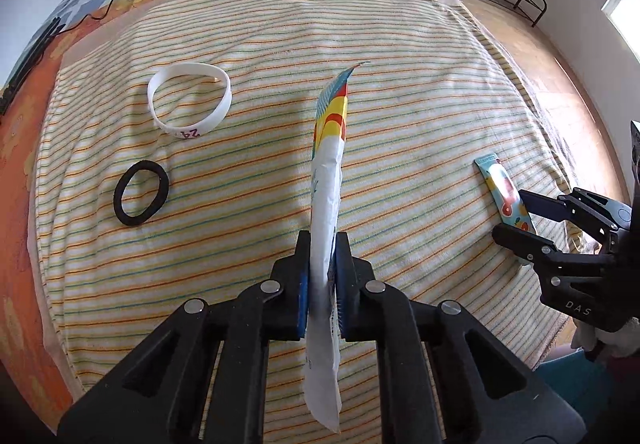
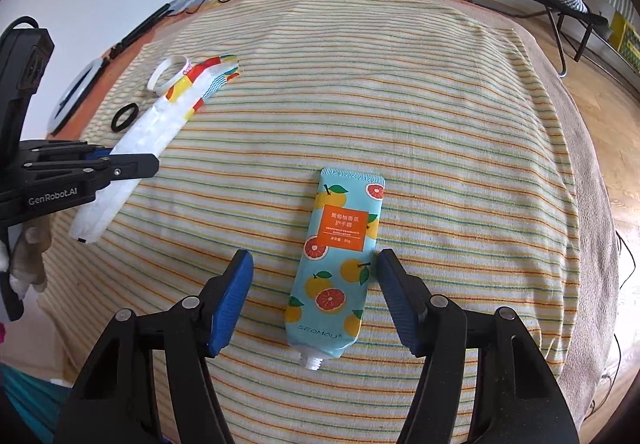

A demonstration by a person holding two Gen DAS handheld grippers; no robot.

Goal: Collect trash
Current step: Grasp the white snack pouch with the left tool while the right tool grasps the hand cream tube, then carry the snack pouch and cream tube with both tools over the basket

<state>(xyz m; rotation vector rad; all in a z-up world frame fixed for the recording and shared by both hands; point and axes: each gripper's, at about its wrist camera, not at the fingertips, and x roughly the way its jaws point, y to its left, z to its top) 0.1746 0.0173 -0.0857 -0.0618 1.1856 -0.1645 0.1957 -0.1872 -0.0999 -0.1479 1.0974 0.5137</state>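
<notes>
Right wrist: "SEOMOU" tube [image 2: 336, 268]

Your left gripper [image 1: 323, 244] has the wrapper [image 1: 329, 180] pinched between its fingers, above the striped towel [image 1: 400, 116]. Left of it on the towel sit the wristband [image 1: 189, 102] and, nearer you, the hair tie [image 1: 141, 193]. Your right gripper [image 2: 314, 276] straddles the tube [image 2: 340, 264] (nozzle end toward you).
</notes>
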